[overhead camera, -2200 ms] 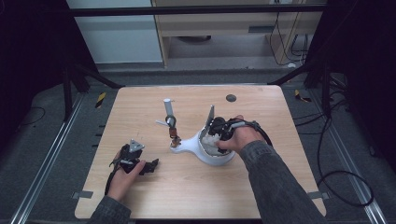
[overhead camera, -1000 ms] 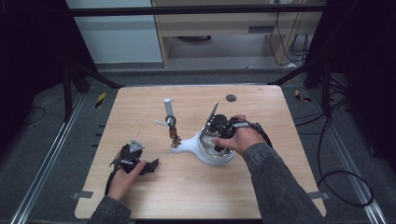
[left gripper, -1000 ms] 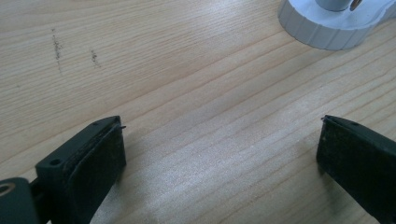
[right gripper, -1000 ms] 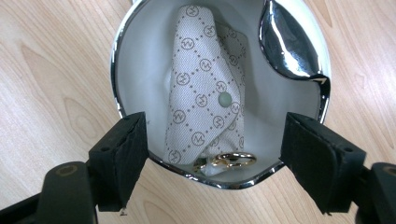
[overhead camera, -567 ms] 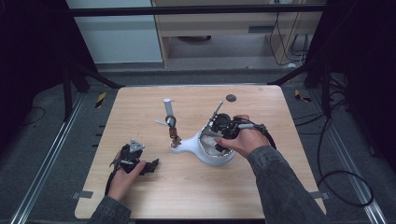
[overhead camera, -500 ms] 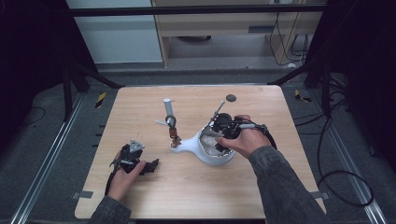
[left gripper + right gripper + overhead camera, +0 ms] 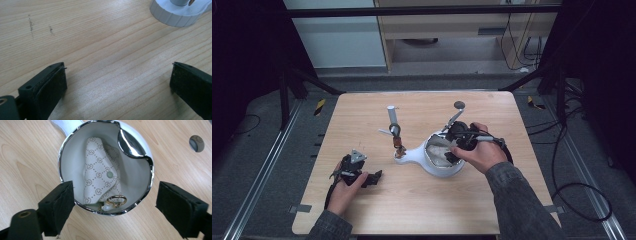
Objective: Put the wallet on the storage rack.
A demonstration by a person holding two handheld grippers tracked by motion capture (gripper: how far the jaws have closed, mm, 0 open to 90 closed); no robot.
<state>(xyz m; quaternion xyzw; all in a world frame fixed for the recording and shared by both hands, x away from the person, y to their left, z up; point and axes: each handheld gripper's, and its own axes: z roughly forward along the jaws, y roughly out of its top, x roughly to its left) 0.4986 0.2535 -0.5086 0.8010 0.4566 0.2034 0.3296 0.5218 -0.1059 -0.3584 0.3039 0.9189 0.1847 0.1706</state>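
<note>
A white bowl with a chrome rim (image 7: 105, 212) holds a beige patterned pouch (image 7: 100, 175) with a gold ring clasp (image 7: 116, 200) at its near end. My right gripper (image 7: 115, 210) hovers just above the bowl's near rim. Its jaws have just been opening, and the pads touch nothing. In the high view the bowl (image 7: 432, 167) sits right of centre with the right gripper (image 7: 452, 146) over it. My left gripper (image 7: 373, 178) rests open on the bare wood at the front left, jaws (image 7: 117, 82) wide with nothing between them.
The bowl joins a white ribbed base (image 7: 180, 15) that carries an upright white post (image 7: 392, 117) with small brown pieces hanging on it. A dark round disc (image 7: 459, 105) lies on the wooden table (image 7: 412, 210) behind the bowl. Cables trail off the right edge.
The right hand has shifted a little to the right over the bowl and its gripper has tilted. The left hand and gripper have stayed where they were.
</note>
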